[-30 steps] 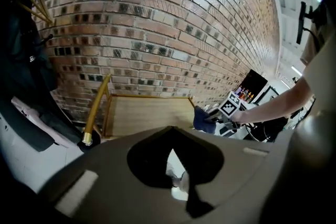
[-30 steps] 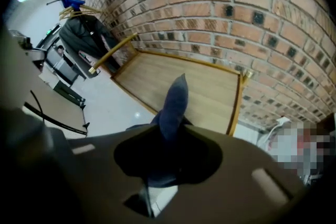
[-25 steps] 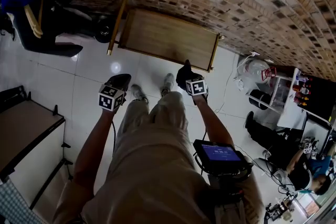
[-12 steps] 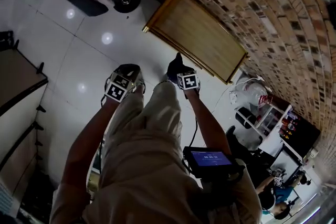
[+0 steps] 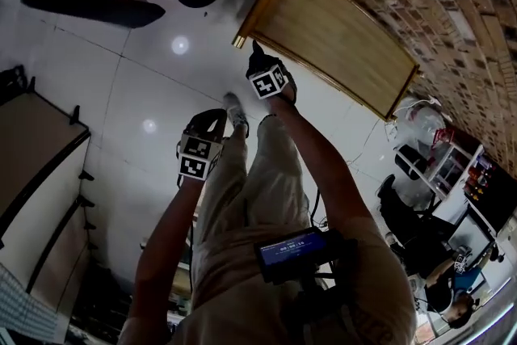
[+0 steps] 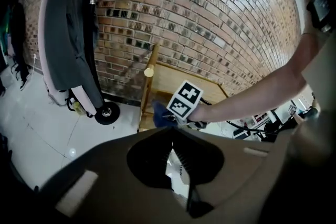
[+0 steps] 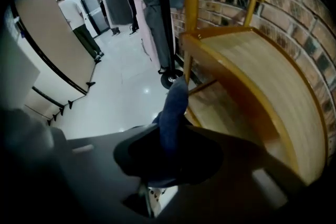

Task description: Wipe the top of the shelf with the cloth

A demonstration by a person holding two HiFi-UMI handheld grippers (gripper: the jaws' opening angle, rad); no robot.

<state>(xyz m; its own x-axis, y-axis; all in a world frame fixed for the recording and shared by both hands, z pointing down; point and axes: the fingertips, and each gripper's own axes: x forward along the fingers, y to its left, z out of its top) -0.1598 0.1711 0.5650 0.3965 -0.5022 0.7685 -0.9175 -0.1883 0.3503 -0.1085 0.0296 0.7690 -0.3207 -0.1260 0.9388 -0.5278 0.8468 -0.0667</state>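
Black left gripper (image 5: 212, 123) is hanging nearest, over the white floor (image 5: 121, 93), its tips together on nothing. Farther out, the right gripper (image 5: 257, 54) is now reaching well ahead of the left one, where a second ago the two were hanging level. It is clamping the dark blue cloth (image 7: 173, 107), which is sticking out beyond its jaws, just beside the near left corner of the wooden shelf (image 5: 339, 36); contact is unclear.

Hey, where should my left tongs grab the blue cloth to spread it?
Probably the free end of the blue cloth sticking out past the right tongs, which clamp the rest. Come from the open side, away from the shelf, which crowds the other.
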